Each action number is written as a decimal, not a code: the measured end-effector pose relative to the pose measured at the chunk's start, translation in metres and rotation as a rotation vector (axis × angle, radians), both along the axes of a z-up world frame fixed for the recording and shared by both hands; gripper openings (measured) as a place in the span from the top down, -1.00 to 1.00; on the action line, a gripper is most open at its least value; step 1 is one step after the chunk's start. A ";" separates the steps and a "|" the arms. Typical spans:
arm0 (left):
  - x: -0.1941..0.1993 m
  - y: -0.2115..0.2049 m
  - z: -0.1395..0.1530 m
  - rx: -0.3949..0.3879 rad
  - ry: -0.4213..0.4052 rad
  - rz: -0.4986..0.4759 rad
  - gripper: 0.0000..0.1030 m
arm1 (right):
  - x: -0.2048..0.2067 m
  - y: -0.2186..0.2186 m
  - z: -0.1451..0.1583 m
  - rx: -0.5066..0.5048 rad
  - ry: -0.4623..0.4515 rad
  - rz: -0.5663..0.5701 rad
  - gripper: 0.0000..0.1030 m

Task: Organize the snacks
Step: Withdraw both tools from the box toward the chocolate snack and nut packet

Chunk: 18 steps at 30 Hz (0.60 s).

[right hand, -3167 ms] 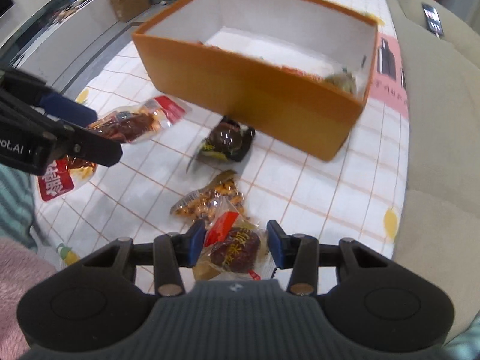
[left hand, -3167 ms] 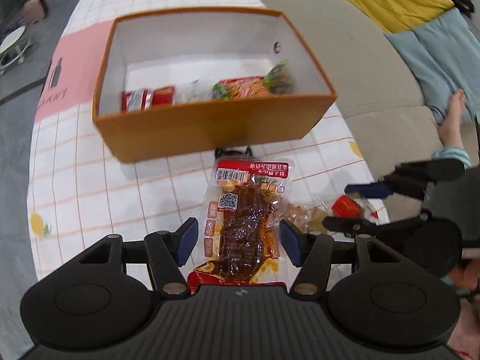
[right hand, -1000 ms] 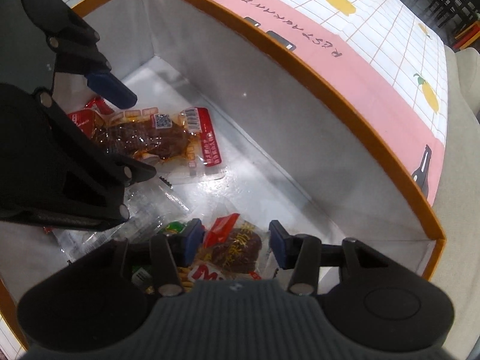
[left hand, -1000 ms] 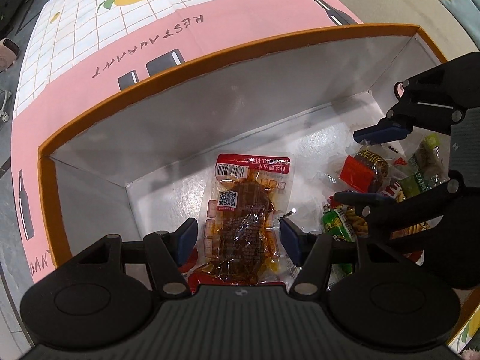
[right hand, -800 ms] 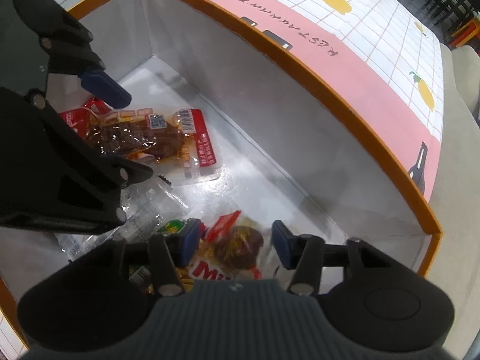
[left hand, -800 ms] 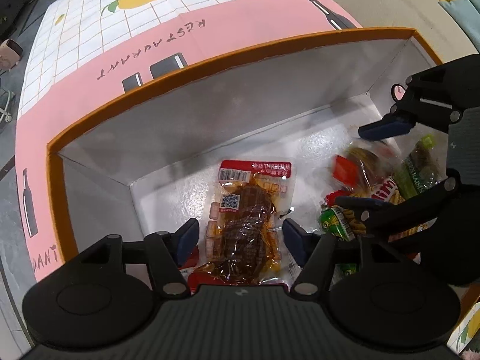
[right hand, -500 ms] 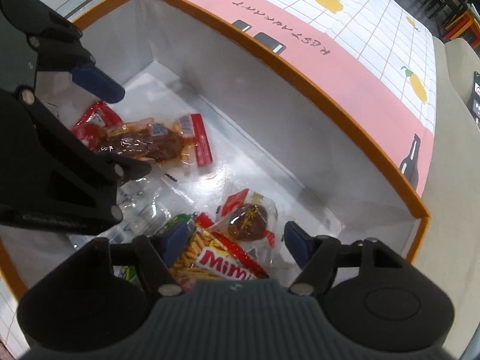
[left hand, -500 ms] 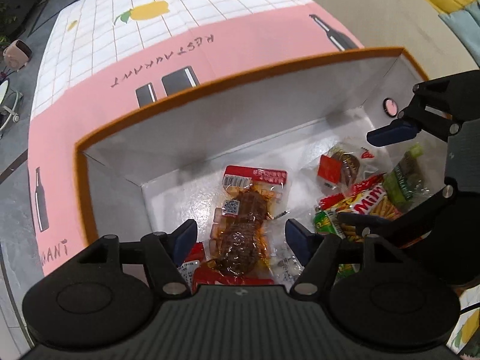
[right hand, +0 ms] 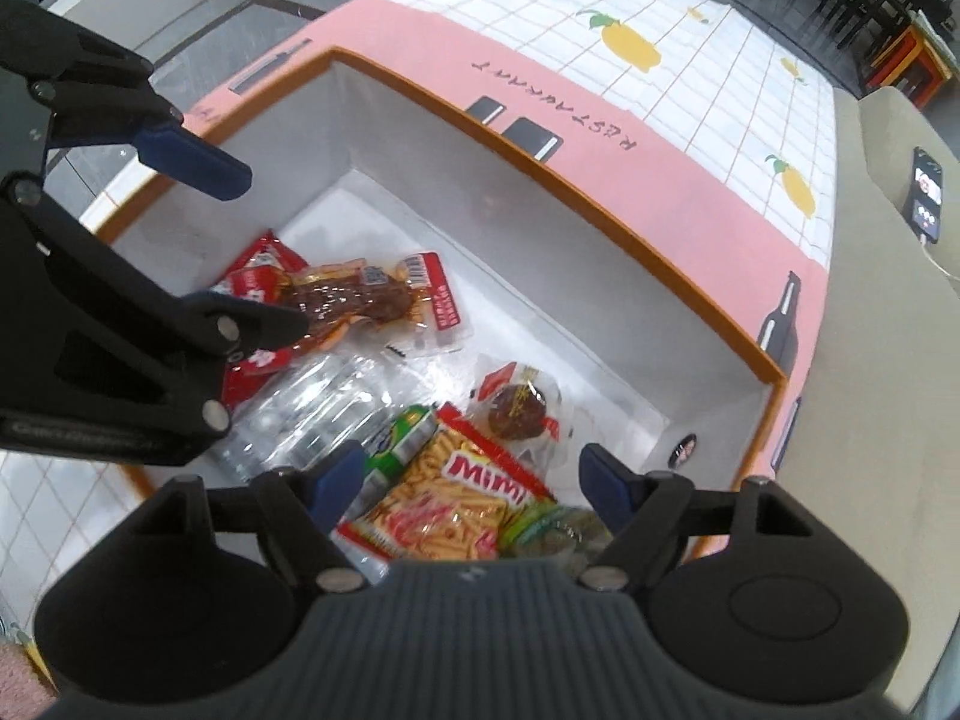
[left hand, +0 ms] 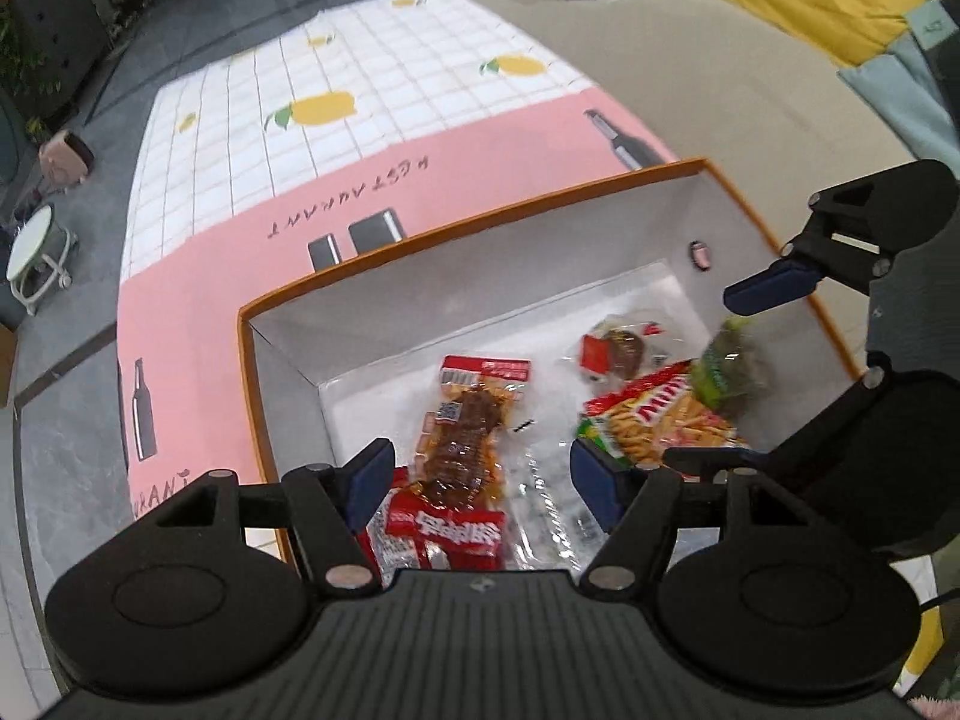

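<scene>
Where both tongs gape, a "Mimi" bag (right hand: 456, 504) lies boxed.

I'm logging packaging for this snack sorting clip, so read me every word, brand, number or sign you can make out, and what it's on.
"Mimi": red and yellow snack bag in the orange box.
"RESTAURANT", upside down: pink band of the tablecloth.
Red label and barcode on the meat packet: too small to read.
White characters on the red packet: blurred.
Phone screen: unreadable.

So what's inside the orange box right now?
The orange box holds a braised meat pack, a Mimi snack bag, a small round brown snack, a green packet and clear plastic packaging. Whatever lies under them is covered.
</scene>
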<state>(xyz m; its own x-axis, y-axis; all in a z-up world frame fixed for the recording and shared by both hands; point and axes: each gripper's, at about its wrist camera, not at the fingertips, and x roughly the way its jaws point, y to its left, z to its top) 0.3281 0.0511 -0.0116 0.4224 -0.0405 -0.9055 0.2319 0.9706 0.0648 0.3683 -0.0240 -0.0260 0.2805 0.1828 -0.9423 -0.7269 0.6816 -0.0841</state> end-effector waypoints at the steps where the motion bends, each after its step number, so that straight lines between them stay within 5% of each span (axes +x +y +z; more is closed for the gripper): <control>1: -0.007 -0.003 0.005 0.002 -0.017 -0.008 -0.53 | -0.005 -0.002 0.005 0.008 -0.005 -0.003 -0.47; 9: -0.070 -0.020 0.043 0.008 -0.139 0.002 -0.53 | -0.058 -0.030 0.042 0.079 -0.079 -0.046 -0.47; 18: -0.155 -0.020 0.044 -0.106 -0.194 0.125 -0.53 | -0.134 -0.082 0.058 0.233 -0.157 -0.188 -0.47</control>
